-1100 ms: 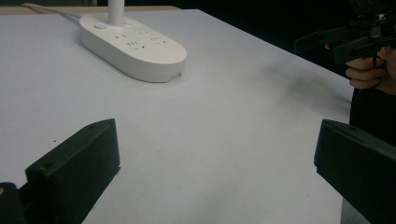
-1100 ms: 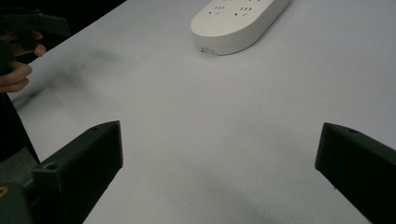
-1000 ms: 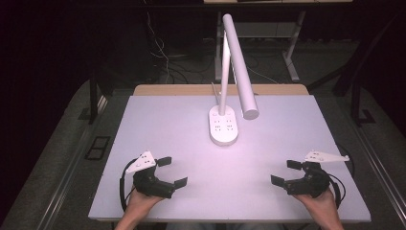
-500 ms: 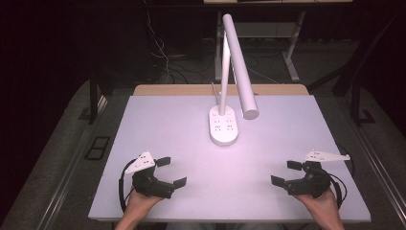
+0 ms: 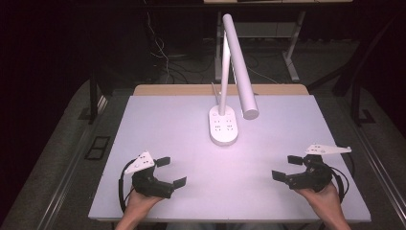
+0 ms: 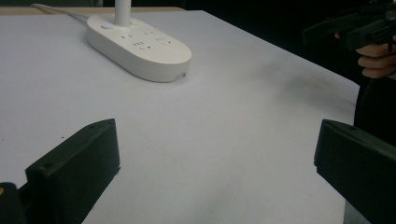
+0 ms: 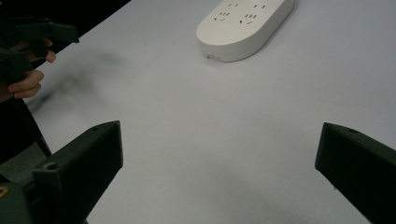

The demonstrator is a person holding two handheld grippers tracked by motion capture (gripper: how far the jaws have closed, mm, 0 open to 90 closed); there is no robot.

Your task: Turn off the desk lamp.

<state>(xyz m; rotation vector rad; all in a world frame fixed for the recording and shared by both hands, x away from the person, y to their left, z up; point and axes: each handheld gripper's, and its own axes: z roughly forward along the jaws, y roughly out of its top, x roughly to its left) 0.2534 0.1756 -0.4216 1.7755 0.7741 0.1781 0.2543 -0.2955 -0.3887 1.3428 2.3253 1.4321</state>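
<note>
Two wide-apart grippers, left gripper [image 5: 171, 172] and right gripper [image 5: 287, 167], over a white table [image 5: 163, 124] in a dark room.

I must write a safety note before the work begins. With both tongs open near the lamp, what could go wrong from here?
1. The lamp's bar head leans out over the table; tongs lifted toward the middle might knock it.
2. The lamp base carries sockets and a cord; a push from the left tongs or the right tongs could drag it.
3. Both tongs sit near the front edge, so the trailing cables might snag there.
</note>
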